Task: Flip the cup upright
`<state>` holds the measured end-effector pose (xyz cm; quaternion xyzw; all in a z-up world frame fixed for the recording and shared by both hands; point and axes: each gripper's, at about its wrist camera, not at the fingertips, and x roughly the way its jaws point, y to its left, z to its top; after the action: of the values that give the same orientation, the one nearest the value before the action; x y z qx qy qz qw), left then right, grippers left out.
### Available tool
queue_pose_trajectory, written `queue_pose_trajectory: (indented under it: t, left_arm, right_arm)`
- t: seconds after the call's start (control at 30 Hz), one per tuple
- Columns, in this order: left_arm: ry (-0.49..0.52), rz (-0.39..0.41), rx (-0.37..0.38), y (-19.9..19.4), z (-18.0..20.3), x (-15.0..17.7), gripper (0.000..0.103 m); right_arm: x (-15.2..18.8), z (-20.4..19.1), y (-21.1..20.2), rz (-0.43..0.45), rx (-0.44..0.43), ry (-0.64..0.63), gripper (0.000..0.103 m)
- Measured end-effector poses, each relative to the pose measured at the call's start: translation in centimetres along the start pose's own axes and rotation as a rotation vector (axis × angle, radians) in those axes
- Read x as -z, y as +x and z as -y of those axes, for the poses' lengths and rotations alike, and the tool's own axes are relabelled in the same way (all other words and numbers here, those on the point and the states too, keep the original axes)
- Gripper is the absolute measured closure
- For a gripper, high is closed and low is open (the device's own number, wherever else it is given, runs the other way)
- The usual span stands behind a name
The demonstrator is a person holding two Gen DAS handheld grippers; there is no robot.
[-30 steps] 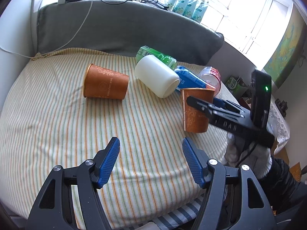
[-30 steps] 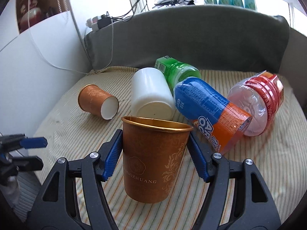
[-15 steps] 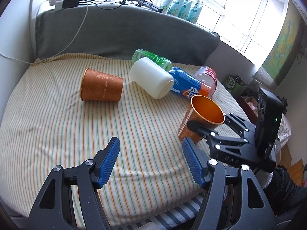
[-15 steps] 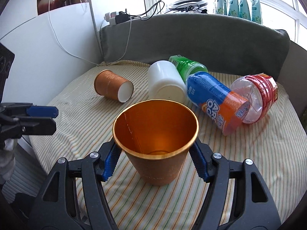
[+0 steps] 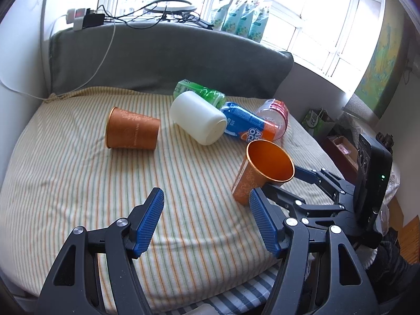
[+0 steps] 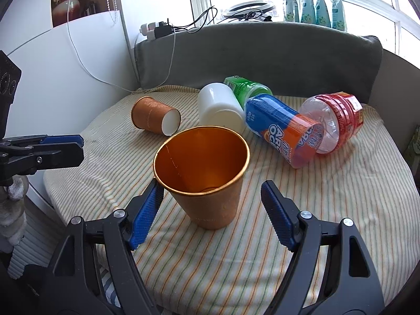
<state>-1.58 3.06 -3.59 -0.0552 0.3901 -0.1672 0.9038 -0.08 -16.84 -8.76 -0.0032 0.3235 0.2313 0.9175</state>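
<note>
An orange paper cup (image 6: 207,176) stands upright, mouth up, on the striped cushion (image 6: 341,197), between the fingers of my right gripper (image 6: 211,199). The jaws are open, with a gap on the right side of the cup. In the left wrist view the same cup (image 5: 262,169) stands at the right with the right gripper (image 5: 286,183) behind it. A second orange cup (image 5: 131,132) lies on its side at the back left; it also shows in the right wrist view (image 6: 155,116). My left gripper (image 5: 207,223) is open and empty above the cushion's front.
A white cup (image 5: 198,124), a green bottle (image 5: 202,92), a blue-orange bottle (image 5: 249,128) and a red-capped clear bottle (image 5: 274,115) lie on their sides at the back. A grey backrest (image 5: 157,57) stands behind. The cushion drops off at the front and right edges.
The right gripper's jaws have opened off the orange cup and pulled back a little. The cup stands on the cushion. The left gripper has barely moved.
</note>
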Motion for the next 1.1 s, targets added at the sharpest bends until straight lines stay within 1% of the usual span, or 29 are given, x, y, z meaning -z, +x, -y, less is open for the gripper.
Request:
queue_pose_trajectory:
  t: [0.17, 0.23, 0.3, 0.33, 0.4, 0.47, 0.5, 0.53, 0.6, 0.7, 0.77, 0.87, 0.93, 1.0, 1.1]
  left_arm:
    - [-0.003, 0.006, 0.003, 0.3, 0.5, 0.2, 0.035]
    - [0.008, 0.030, -0.012, 0.3, 0.8, 0.2, 0.035]
    - [0.030, 0.072, -0.053, 0.1, 1.1, 0.2, 0.034]
    - [0.037, 0.099, -0.066, -0.1, 1.3, 0.2, 0.031]
    - [0.048, 0.162, -0.090, -0.7, 1.6, 0.1, 0.029]
    - [0.061, 0.217, -0.118, -1.1, 2.0, -0.1, 0.029]
    - [0.070, 0.254, -0.137, -1.4, 2.2, -0.1, 0.027]
    - [0.077, 0.288, -0.155, -1.7, 2.5, -0.1, 0.024]
    - [0.085, 0.357, -0.182, -2.4, 2.9, -0.1, 0.022]
    - [0.081, 0.424, -0.205, -3.1, 3.1, -0.3, 0.021]
    - [0.075, 0.460, -0.220, -3.5, 3.1, -0.4, 0.021]
    - [0.085, 0.514, -0.267, -4.0, 3.1, -0.5, 0.020]
    - [0.095, 0.535, -0.290, -4.2, 3.2, -0.5, 0.015]
    - [0.099, 0.548, -0.298, -4.4, 3.2, -0.5, 0.015]
    - [0.097, 0.542, -0.290, -4.5, 3.1, -0.6, 0.015]
  right_arm:
    - [0.5, 0.3, -1.3, -0.001, 0.009, 0.025, 0.024]
    - [0.7, 0.7, -2.0, -0.007, 0.021, 0.050, 0.024]
    - [0.9, 1.2, -2.9, 0.001, 0.036, 0.068, 0.024]
    - [1.0, 1.5, -3.4, 0.009, 0.057, 0.073, 0.024]
    - [1.0, 1.7, -4.6, 0.035, 0.096, 0.075, 0.024]
    - [0.7, 2.0, -5.8, 0.076, 0.136, 0.080, 0.016]
    - [0.6, 2.1, -6.4, 0.097, 0.151, 0.086, 0.010]
    - [0.4, 2.1, -7.1, 0.128, 0.172, 0.092, 0.008]
    - [0.0, 2.2, -8.0, 0.168, 0.200, 0.096, 0.007]
    - [-0.5, 2.0, -9.1, 0.231, 0.259, 0.095, 0.003]
    - [-0.8, 1.9, -9.6, 0.256, 0.288, 0.089, 0.003]
    - [-1.2, 1.8, -10.0, 0.283, 0.319, 0.082, 0.003]
    - [-1.3, 1.8, -10.2, 0.301, 0.336, 0.083, 0.002]
    - [-1.4, 1.8, -10.5, 0.319, 0.351, 0.081, 0.000]
    - [-1.6, 1.6, -10.6, 0.332, 0.370, 0.067, 0.000]
